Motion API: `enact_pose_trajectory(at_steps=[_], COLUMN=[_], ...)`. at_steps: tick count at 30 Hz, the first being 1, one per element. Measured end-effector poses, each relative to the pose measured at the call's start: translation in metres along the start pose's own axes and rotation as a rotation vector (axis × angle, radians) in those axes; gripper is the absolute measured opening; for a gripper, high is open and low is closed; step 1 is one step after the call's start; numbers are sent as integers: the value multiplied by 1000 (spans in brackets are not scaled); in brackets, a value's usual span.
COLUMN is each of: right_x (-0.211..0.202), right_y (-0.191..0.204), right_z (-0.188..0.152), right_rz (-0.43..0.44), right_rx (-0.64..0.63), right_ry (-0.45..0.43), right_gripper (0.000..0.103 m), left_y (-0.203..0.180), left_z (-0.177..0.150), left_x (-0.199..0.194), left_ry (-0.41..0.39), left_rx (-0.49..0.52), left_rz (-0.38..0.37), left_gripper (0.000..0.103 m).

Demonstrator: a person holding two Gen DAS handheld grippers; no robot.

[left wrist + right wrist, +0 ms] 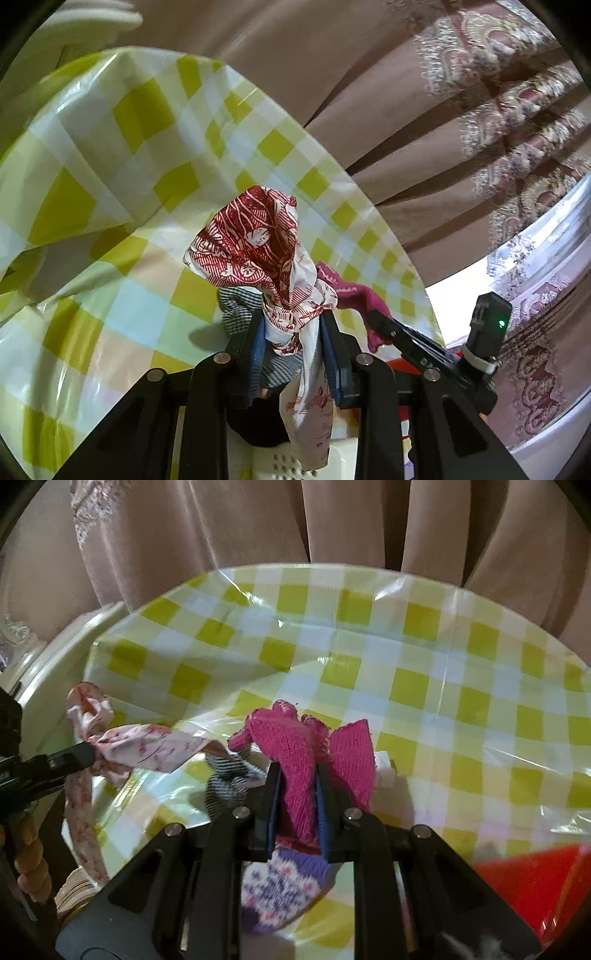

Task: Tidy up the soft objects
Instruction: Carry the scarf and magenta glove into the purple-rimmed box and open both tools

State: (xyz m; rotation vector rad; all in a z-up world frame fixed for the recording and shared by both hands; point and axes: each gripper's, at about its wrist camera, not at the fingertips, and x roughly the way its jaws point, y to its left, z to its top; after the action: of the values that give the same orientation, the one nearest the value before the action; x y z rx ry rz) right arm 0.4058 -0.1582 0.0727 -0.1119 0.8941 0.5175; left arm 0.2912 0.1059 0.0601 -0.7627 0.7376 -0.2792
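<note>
Your left tongs (291, 328) pinch the red-patterned scarf (255, 243) at its gathered middle, so both ends hang free. Your right tongs (297, 794), at three o'clock from them, are clamped on the pink knit sock (306, 746), clear of the checked worktop (424, 686).
</note>
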Motion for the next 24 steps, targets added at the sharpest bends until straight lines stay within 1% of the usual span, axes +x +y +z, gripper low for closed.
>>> enact_pose_trajectory(at_steps=[7, 13, 20, 24], right_x=[-57, -101, -148, -174], right_y=[16, 19, 11, -3], right_z=[-21, -52, -90, -112], right_rz=[3, 0, -16, -32], right_rx=[-6, 34, 84, 109], right_ry=[-66, -118, -155, -169], right_gripper=[21, 21, 21, 21], left_y=[-22, -39, -66, -82], left_z=[-24, -48, -85, -109], left_x=[-20, -33, -38, -36], left_ry=[-14, -7, 43, 88], left_rx=[21, 32, 69, 92], left_rz=[-35, -64, -108, -124], left_gripper=[30, 30, 30, 30])
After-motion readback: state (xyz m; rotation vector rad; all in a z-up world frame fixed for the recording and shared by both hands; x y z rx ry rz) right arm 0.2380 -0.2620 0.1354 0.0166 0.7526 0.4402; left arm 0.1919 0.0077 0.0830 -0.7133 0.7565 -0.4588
